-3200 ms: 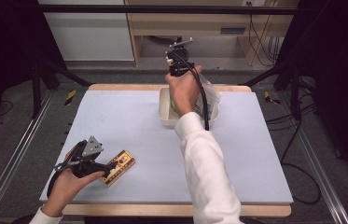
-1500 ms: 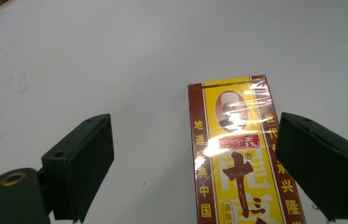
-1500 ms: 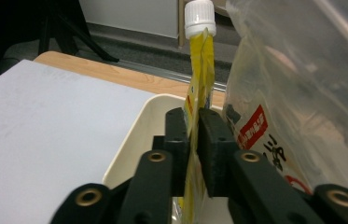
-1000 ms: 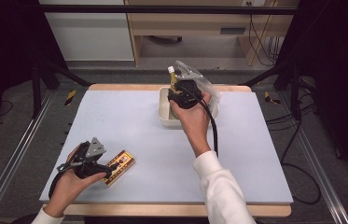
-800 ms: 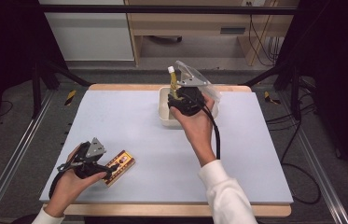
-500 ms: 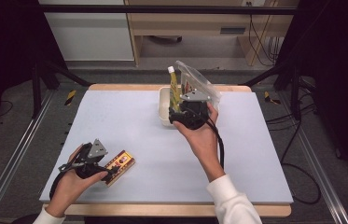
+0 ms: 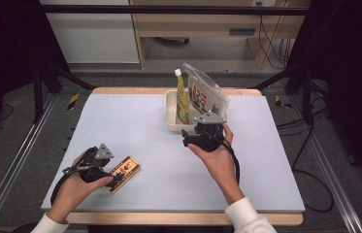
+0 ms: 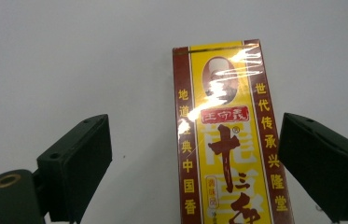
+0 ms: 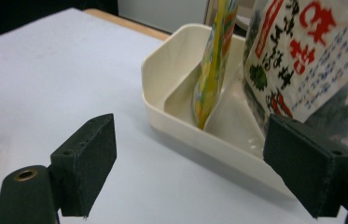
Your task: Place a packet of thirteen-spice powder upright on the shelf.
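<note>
The yellow and dark-red seasoning box carries a small portrait near its top, large dark characters reading 十三香 down the middle, 王守義 on a red band under the portrait, 地道中国香 in yellow down one red border and 世代传承兴隆堂 down the other; clear wrap glares across the portrait. It lies flat on the pale grey-white tabletop, well toward the person's near-left from the cream tray, which serves as the landmark here. In that tray stand a slim yellow squeeze tube with a white cap and, just to its right, a clear bag with a red-lettered label in what looks like Japanese script, too partial to read surely; the bag leans out over the tray's right rim. The table has a wooden edge and sits inside a dark metal frame, with a light wooden desk, cables and grey floor beyond the tray. The left gripper, held low in the left hand, sits far from the tray with its jaws spread wide on either side of the box, neither jaw touching it. The right gripper, held in the right hand just in front of the tray's near wall, points at the tray, jaws spread apart and holding nothing.
</note>
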